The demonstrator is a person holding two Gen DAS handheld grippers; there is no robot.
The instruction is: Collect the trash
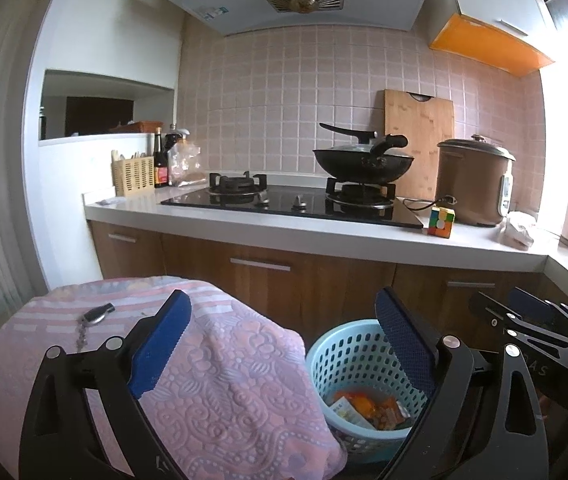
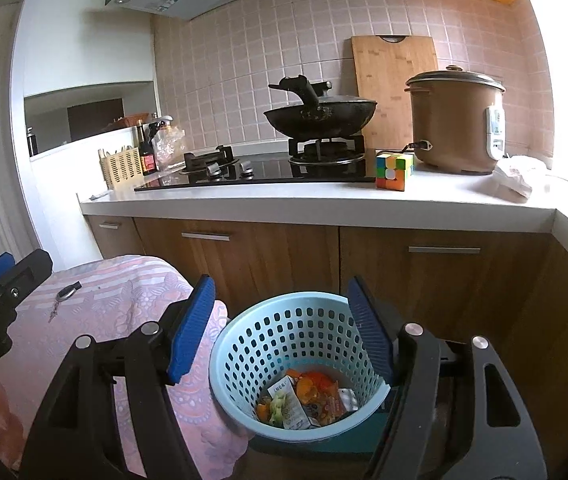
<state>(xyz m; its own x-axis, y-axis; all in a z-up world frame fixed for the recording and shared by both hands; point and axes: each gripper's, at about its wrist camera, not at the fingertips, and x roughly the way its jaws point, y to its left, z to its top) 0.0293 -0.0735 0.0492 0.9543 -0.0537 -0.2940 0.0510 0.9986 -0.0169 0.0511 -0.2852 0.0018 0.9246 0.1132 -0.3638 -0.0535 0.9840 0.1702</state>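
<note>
A light blue perforated basket (image 2: 284,332) stands on the floor by the cabinets and holds several crumpled wrappers (image 2: 304,398). It also shows in the left wrist view (image 1: 340,356), with the wrappers (image 1: 368,408) inside. My right gripper (image 2: 280,328) is open and empty, its blue pads on either side of the basket's rim, above it. My left gripper (image 1: 284,344) is open and empty over the edge of a pink cloth-covered table (image 1: 212,380), left of the basket.
A key fob with chain (image 1: 98,316) lies on the pink cloth. The counter (image 2: 324,200) carries a gas hob with a wok (image 2: 320,114), a Rubik's cube (image 2: 394,170), a brown rice cooker (image 2: 458,120), a crumpled white bag (image 2: 518,176) and a cutting board.
</note>
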